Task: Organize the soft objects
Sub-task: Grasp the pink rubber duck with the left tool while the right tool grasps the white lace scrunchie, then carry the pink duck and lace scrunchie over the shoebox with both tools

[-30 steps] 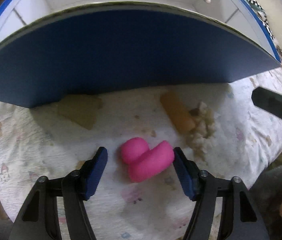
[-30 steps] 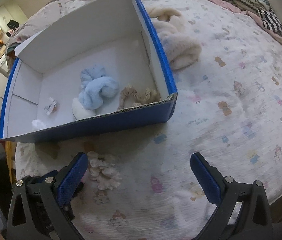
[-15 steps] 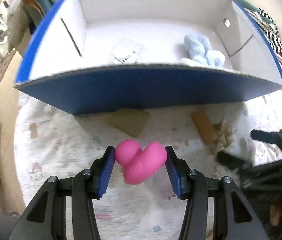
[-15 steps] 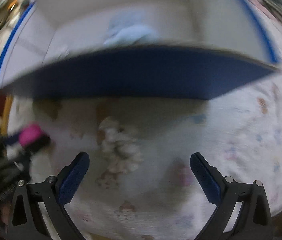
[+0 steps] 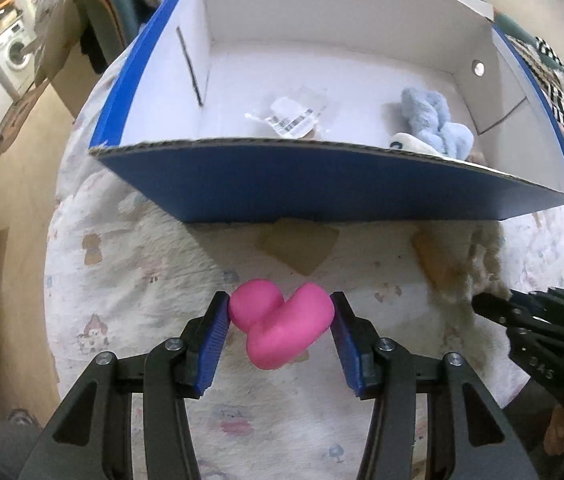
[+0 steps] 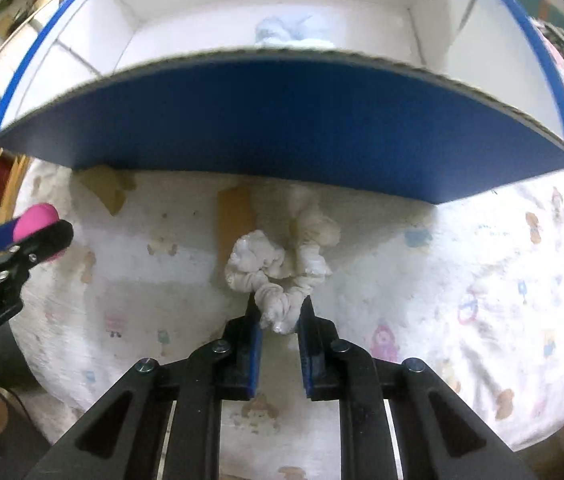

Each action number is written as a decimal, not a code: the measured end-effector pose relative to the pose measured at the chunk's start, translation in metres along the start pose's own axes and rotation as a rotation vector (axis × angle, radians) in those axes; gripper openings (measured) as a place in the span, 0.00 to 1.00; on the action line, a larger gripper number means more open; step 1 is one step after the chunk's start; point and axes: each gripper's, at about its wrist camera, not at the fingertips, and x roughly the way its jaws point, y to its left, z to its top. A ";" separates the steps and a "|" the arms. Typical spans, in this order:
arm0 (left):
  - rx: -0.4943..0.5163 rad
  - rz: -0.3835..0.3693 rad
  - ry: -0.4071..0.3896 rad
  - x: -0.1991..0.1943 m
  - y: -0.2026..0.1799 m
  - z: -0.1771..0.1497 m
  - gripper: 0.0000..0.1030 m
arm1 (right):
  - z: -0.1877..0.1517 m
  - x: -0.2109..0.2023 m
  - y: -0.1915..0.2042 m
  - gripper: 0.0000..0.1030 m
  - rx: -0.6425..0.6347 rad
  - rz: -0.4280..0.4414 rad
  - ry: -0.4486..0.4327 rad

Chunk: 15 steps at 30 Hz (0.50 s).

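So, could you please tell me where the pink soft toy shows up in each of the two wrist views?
Left wrist view: the pink soft toy sits low in the centre, clamped in the left gripper.
Right wrist view: it peeks out at the far left edge, at the tip of that gripper.
Shared landmark: the blue box, its near wall across both views.

hot pink squishy toy (image 5: 280,326), cream scrunchie (image 6: 282,268), box (image 5: 322,184) blue outside and white inside, pale blue plush (image 5: 432,122), cartoon-print white bedsheet (image 6: 482,280).
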 end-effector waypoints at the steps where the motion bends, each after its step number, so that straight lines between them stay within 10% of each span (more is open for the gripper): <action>1: -0.003 0.001 0.001 0.000 0.002 -0.001 0.45 | -0.001 -0.003 0.000 0.17 0.006 0.004 -0.008; 15: -0.065 0.053 -0.032 -0.029 0.025 -0.013 0.45 | -0.017 -0.071 -0.008 0.17 -0.023 0.103 -0.187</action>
